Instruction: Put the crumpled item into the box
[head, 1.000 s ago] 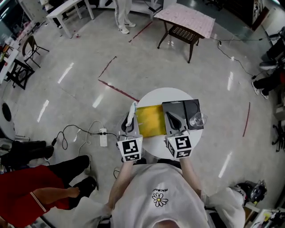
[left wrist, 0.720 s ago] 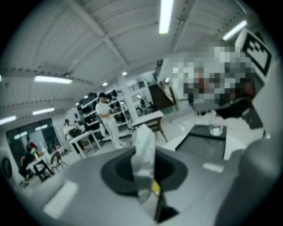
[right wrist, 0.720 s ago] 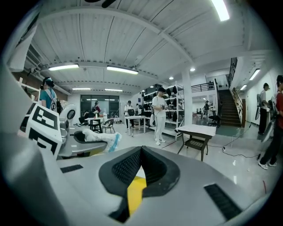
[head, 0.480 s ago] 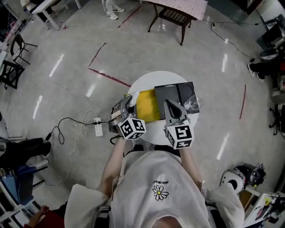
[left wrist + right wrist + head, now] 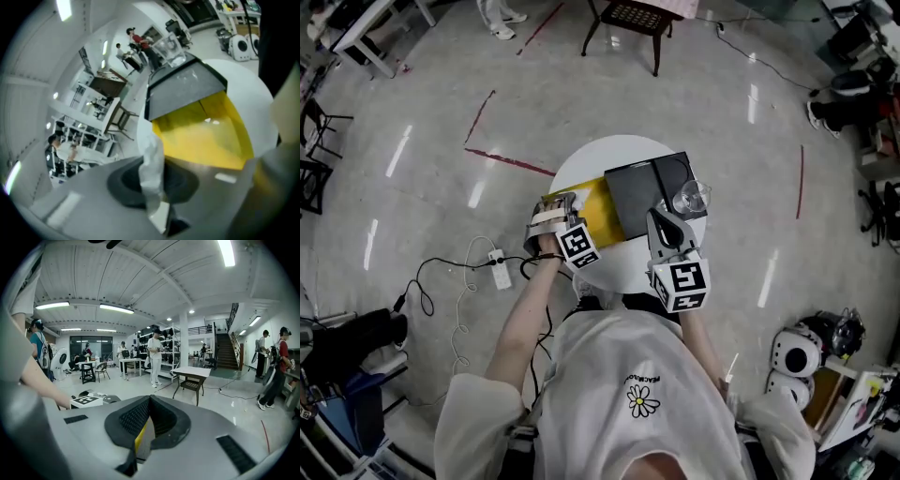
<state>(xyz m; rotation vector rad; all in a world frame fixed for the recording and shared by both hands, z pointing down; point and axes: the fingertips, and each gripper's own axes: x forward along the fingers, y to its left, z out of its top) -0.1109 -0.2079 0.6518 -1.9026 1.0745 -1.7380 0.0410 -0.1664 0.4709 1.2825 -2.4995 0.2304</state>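
Gripping the wad tight in left gripper | box just to its right, open – left's clearly the nearer one | right gripper clenched, empty, at the box's near side

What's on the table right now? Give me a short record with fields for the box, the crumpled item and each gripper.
table: round white table
box: yellow box, open, nothing seen inside; dark lid lies beside it
crumpled item: white crumpled item, not yet in the box
left gripper: left gripper shut on the crumpled item, at the box's left side
right gripper: right gripper shut, holding nothing, near the lid's near edge
other: clear cup at the lid's right side
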